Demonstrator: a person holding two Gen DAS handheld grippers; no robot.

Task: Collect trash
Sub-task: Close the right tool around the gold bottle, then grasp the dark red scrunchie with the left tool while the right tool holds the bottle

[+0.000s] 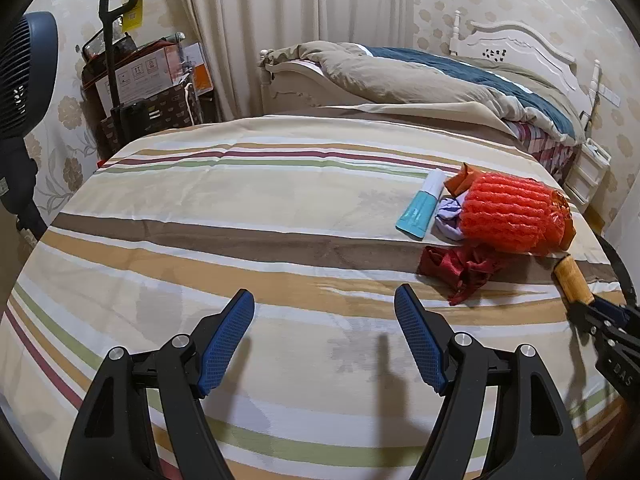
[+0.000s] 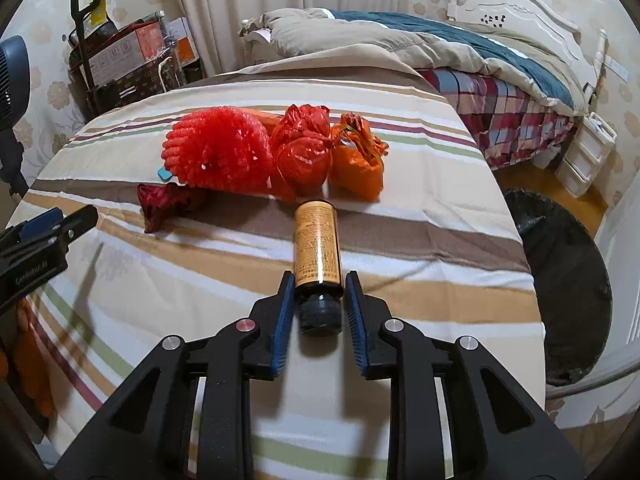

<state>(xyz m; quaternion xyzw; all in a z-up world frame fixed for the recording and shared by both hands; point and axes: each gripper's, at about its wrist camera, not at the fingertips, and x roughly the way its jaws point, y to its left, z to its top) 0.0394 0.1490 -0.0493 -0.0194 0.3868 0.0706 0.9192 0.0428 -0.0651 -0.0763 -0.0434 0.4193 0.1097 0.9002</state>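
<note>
Your right gripper [image 2: 316, 304] is closed on a small bottle [image 2: 318, 248] with a yellow-brown label and a dark cap. Its blue pads [image 2: 282, 320] press the bottle from both sides, at the cap end, and the labelled body points away from you toward the pile of trash. From the pictures you cannot tell if the bottle is lifted or if it rests on the striped sheet [image 2: 420, 200]. In the left wrist view the same bottle shows at the right edge, with the right gripper on its near end.

Your left gripper [image 1: 324, 316] stands wide, with nothing between its pads. It hangs over a bare part of the striped sheet, well apart from the trash.

The trash lies together on the sheet beyond the bottle: a red foam net [image 2: 218, 152], a red plastic bag [image 2: 304, 152] tied at the top just beside it, and an orange bag [image 2: 356, 160] touching the red one on the right. A dark red crumpled wrapper [image 2: 168, 204] lies in front of the foam net. On the far side of the net the left wrist view shows a turquoise and white tube [image 1: 420, 208] and a pale purple crumpled piece [image 1: 450, 216].

At the right of the sheet, lower, stands a bin with a black bag [image 2: 568, 276]. Behind is a bed with a beige and blue quilt [image 1: 420, 76].
</note>
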